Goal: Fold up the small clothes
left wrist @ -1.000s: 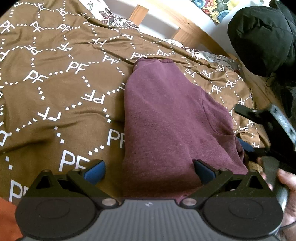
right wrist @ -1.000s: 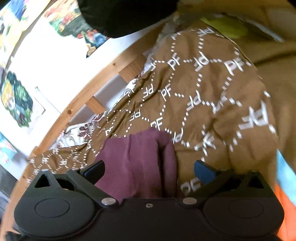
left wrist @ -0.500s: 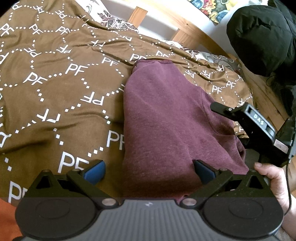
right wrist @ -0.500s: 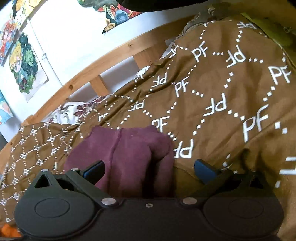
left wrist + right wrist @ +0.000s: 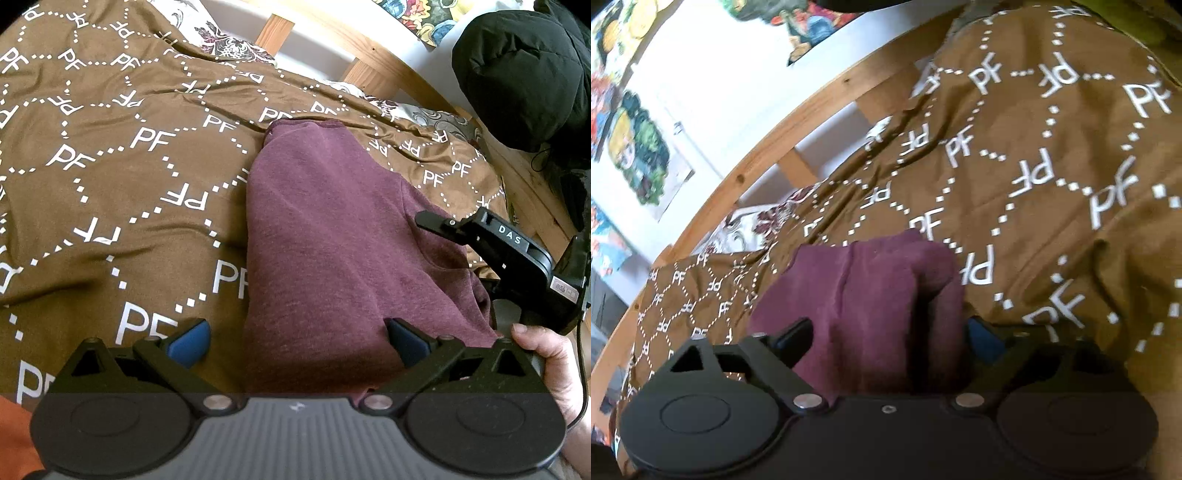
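Observation:
A maroon sweatshirt [image 5: 332, 236] lies folded lengthwise on the brown "PF" blanket [image 5: 110, 184]. My left gripper [image 5: 295, 341] is open, its blue pads either side of the garment's near edge. My right gripper [image 5: 491, 251] shows at the garment's right side in the left wrist view. In the right wrist view my right gripper [image 5: 886, 336] is open, with a bunched fold of the sweatshirt [image 5: 871, 295] between its jaws.
A wooden bed rail [image 5: 369, 62] runs along the far side, with a white wall and posters [image 5: 639, 155] behind. A black padded bundle [image 5: 524, 70] sits at the far right. Orange fabric [image 5: 14, 435] lies at the near left.
The right gripper has moved in over the sweatshirt's right edge, so the cloth now sits deeper between its jaws. The left gripper has hardly moved.

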Tool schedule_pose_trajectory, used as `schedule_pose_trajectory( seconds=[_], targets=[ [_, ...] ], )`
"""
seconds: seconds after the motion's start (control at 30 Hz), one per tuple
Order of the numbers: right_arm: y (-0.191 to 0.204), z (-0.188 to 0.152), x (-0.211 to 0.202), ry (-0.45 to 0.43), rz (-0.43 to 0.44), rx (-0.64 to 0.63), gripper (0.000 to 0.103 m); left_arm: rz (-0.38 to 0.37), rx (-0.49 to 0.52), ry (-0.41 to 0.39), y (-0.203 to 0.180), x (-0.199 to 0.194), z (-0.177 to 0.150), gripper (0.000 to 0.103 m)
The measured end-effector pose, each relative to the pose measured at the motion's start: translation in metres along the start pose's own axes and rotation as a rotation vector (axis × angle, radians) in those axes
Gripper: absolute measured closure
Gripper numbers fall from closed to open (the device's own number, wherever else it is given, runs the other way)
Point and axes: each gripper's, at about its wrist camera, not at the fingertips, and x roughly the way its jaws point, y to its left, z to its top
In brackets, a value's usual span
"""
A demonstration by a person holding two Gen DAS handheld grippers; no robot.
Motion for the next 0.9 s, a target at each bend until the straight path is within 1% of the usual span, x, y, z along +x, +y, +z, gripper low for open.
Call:
schedule_pose_trajectory(
  seconds=[0.07, 0.3, 0.47, 0.53, 0.7, 0.8, 0.83, 0.87, 0.9],
  targets=[
    [-0.003, 0.000, -0.003, -0.001, -0.013, 0.005, 0.026, 0.000, 0.000, 0.000, 0.000, 0.000, 0.000, 0.000],
    [0.001, -0.003, -0.004, -0.001, -0.038, -0.028, 0.026, 0.000, 0.000, 0.000, 0.000, 0.000, 0.000, 0.000],
    [0.002, -0.003, -0.002, -0.003, -0.037, -0.023, 0.026, -0.001, -0.003, -0.002, 0.000, -0.001, 0.000, 0.000],
    [0.001, -0.003, -0.002, -0.005, -0.032, -0.008, 0.026, -0.002, -0.004, -0.002, 0.000, -0.001, 0.000, 0.000],
    [-0.010, 0.000, -0.006, -0.021, 0.000, 0.089, 0.028, -0.008, -0.015, 0.005, 0.001, -0.001, 0.001, 0.000],
    [-0.016, 0.002, -0.007, -0.025, -0.005, 0.134, 0.041, -0.011, -0.019, 0.009, 0.001, -0.002, 0.002, 0.000],
    [-0.019, 0.002, -0.007, -0.022, -0.008, 0.147, 0.049, -0.012, -0.020, 0.011, 0.001, -0.001, 0.003, 0.000],
    [-0.020, 0.002, -0.007, -0.018, -0.009, 0.156, 0.054, -0.014, -0.021, 0.013, 0.002, -0.001, 0.003, 0.000],
    [-0.021, 0.002, -0.007, -0.015, -0.007, 0.160, 0.056, -0.017, -0.025, 0.016, 0.002, -0.002, 0.004, 0.000]
  ],
)
